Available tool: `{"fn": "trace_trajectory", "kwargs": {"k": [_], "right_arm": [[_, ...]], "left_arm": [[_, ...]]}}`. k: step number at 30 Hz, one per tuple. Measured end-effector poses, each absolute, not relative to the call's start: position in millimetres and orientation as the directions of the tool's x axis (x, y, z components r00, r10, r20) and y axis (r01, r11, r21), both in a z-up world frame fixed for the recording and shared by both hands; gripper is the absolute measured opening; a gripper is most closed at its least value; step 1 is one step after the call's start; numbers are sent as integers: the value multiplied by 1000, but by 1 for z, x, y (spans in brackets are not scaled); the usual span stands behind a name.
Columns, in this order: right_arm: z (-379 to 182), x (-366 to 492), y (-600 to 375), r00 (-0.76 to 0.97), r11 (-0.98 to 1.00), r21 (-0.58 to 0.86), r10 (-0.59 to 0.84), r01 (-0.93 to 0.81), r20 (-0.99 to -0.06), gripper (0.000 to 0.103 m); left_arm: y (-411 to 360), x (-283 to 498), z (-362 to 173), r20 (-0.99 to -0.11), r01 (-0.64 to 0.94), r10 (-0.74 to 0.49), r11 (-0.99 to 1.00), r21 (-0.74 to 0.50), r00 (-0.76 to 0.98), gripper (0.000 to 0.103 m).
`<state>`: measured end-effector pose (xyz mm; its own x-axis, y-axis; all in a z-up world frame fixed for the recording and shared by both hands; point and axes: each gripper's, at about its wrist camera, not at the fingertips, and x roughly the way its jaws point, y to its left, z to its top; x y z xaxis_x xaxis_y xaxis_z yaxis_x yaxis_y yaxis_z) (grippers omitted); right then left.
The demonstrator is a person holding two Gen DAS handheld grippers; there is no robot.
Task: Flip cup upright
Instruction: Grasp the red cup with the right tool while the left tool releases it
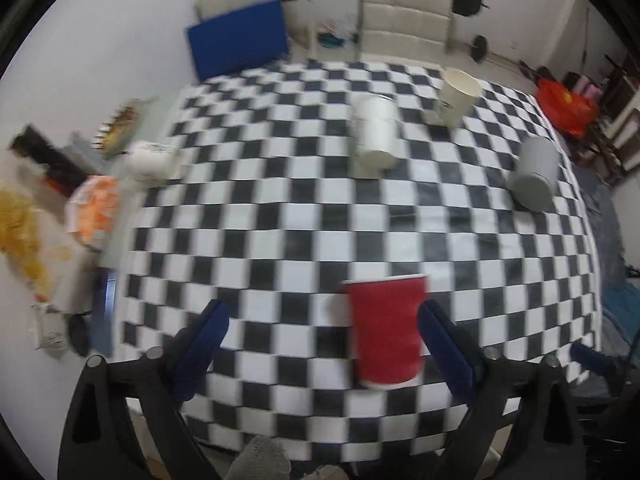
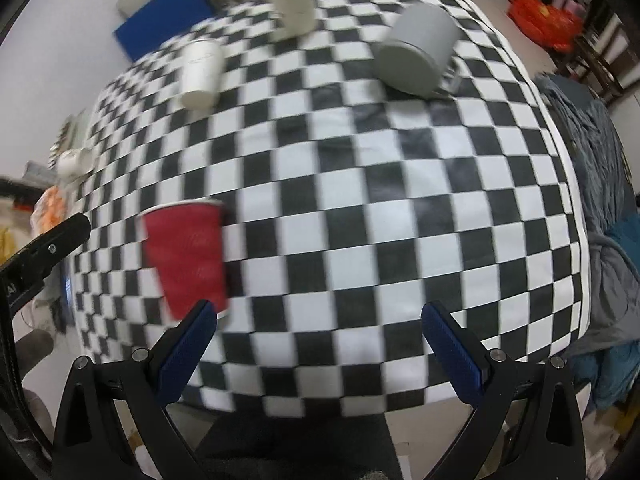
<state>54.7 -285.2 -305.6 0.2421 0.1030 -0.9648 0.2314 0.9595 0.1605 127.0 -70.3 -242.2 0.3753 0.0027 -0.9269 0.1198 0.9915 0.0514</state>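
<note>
Reaching with my left tongs [image 1: 322,330] for the red cup [image 1: 386,330], I am keeping the jaws wide and empty; the cup is lying on its side on the checkered cloth [image 1: 280,208], rim pointing to twelve o'clock, base toward me, just beside my right-hand finger [image 1: 442,344] at about five o'clock in this view. I am judging that I should be shifting toward three o'clock so the cup is sitting midway between the pads, then closing gently, since thin walls are likely crushing easily. My right tongs [image 2: 320,338] are hanging wide and empty too, the cup [image 2: 186,256] at their nine o'clock.
</note>
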Motion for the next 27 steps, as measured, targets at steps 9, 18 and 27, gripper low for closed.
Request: {"fn": "trace_trajectory", "kwargs": {"k": [9,18,27], "right_arm": [[-277,63,-203,270,984,135,98,120,-958,103],[-325,112,-170,163,993,75,60,87,-985,103],[-383,180,-162,-35,991,135,135,2,-990,103]], "left_arm": [[-12,108,-236,-900,18,68,996,85,430,97],[7,128,-298,-917,3,90,995,99,388,97],[15,152,-361,-948,3,102,994,108,300,97]]}}
